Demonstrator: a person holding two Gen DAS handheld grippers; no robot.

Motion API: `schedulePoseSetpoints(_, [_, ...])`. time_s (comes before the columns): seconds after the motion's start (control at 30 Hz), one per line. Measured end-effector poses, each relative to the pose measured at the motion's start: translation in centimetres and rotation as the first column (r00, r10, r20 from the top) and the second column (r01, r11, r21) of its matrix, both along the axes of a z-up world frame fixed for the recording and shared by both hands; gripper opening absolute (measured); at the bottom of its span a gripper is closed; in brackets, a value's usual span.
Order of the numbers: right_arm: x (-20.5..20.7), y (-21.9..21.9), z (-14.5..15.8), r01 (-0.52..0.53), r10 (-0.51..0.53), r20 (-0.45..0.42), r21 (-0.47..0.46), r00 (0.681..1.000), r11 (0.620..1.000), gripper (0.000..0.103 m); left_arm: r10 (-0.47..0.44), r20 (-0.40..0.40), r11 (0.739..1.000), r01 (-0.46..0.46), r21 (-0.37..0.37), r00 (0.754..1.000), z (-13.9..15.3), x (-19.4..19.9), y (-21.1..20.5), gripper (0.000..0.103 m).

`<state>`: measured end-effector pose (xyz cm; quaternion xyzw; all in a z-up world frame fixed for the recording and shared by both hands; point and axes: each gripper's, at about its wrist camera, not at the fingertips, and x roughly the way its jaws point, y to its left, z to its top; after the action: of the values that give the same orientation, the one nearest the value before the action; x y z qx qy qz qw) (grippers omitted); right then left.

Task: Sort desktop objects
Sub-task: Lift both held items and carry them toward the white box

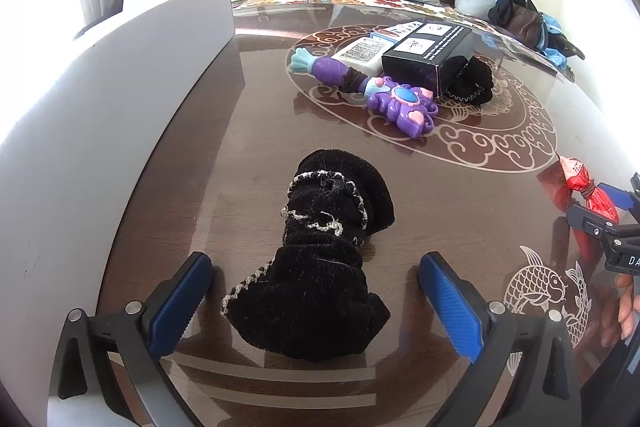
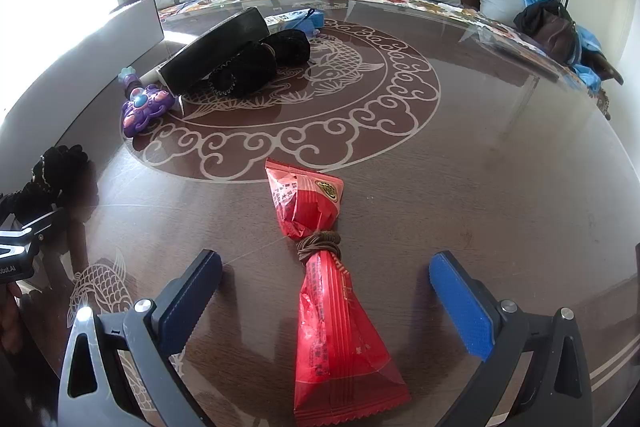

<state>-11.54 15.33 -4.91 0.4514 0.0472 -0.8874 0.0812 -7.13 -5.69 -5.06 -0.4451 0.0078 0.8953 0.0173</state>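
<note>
1. The left gripper (image 1: 316, 301) has its fingers (image 1: 182, 301) spread wide, one on each side of a black knitted cloth (image 1: 320, 267) lying on the desk (image 1: 248, 131); the pads do not touch it.
2. The cloth looks soft, light and floppy, with a pale crochet trim. It would likely sag if lifted, so its bunched middle seems the best place to pinch.
3. The right gripper (image 2: 326, 305) is likewise spread, straddling a red snack packet (image 2: 328, 291) without contact.
4. The packet is probably light, crinkly and slick. Its waist, tied with brown cord (image 2: 318, 245), looks the firmest hold; the flat ends may slip.
5. In the left wrist view, at about 1 o'clock from the cloth lie a purple toy wand (image 1: 384, 95), a black box (image 1: 428, 55) and another black cloth (image 1: 472, 79).
</note>
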Motion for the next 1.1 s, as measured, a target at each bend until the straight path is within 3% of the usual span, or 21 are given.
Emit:
schedulePoseSetpoints(0.23, [0.0,0.0,0.0,0.0,0.0,0.0,0.0,1.0,1.0,0.103,-0.029,0.047,1.0,0.03,-0.002,0.998,0.3,-0.3,-0.1,0.103])
schedulePoseSetpoints(0.37, [0.0,0.0,0.0,-0.001,0.001,0.003,0.002,1.0,1.0,0.103,-0.095,0.058,0.995,0.096,-0.002,0.994,0.3,0.0,-0.2,0.103])
schedulePoseSetpoints(0.4, [-0.1,0.0,0.1,-0.007,0.006,0.013,0.005,1.0,1.0,0.103,-0.098,0.045,0.995,0.098,-0.002,0.994,0.5,0.2,-0.4,0.086])
schedulePoseSetpoints(0.43, [-0.3,0.0,0.2,-0.02,0.02,0.039,0.007,0.999,1.0,0.103,-0.107,0.029,0.994,0.107,-0.002,0.994,0.9,0.4,-0.4,0.055])
schedulePoseSetpoints(0.5, [-0.8,-0.1,0.4,-0.048,0.046,0.101,0.019,0.994,0.999,0.099,-0.12,0.031,0.993,0.12,0.004,0.992,1.3,0.5,-0.6,0.031])
schedulePoseSetpoints(0.53, [-0.8,-0.2,0.7,-0.055,0.052,0.106,0.02,0.993,0.998,0.092,-0.12,0.028,0.992,0.119,0.026,0.992,1.3,0.5,-0.9,0.03])
schedulePoseSetpoints(0.6, [-0.8,-0.4,1.4,-0.082,0.079,0.104,0.023,0.991,0.996,0.04,-0.106,0.029,0.991,0.103,0.091,0.994,1.4,0.5,-1.7,0.029])
schedulePoseSetpoints(0.67, [-1.1,-0.6,1.7,-0.078,0.071,0.147,0.037,0.987,0.996,0.018,-0.105,0.011,0.979,0.101,0.175,0.994,2.1,0.8,-2.5,0.029])
schedulePoseSetpoints(0.73, [-0.8,-0.8,2.3,-0.076,0.071,0.158,0.028,0.985,0.997,0.018,-0.108,-0.024,0.972,0.111,0.209,0.994,3.4,1.4,-2.9,0.029])
schedulePoseSetpoints(0.9, [0.1,-3.1,6.5,-0.126,0.126,0.07,-0.005,0.989,0.992,0.018,-0.072,-0.09,0.945,0.097,0.313,0.993,7.0,3.6,-5.1,0.029])
schedulePoseSetpoints(1.1, [-0.7,-12.2,12.9,-0.286,0.279,-0.087,-0.085,0.956,0.954,0.018,0.084,-0.171,0.935,-0.019,0.354,0.982,12.5,5.1,-12.3,0.029])
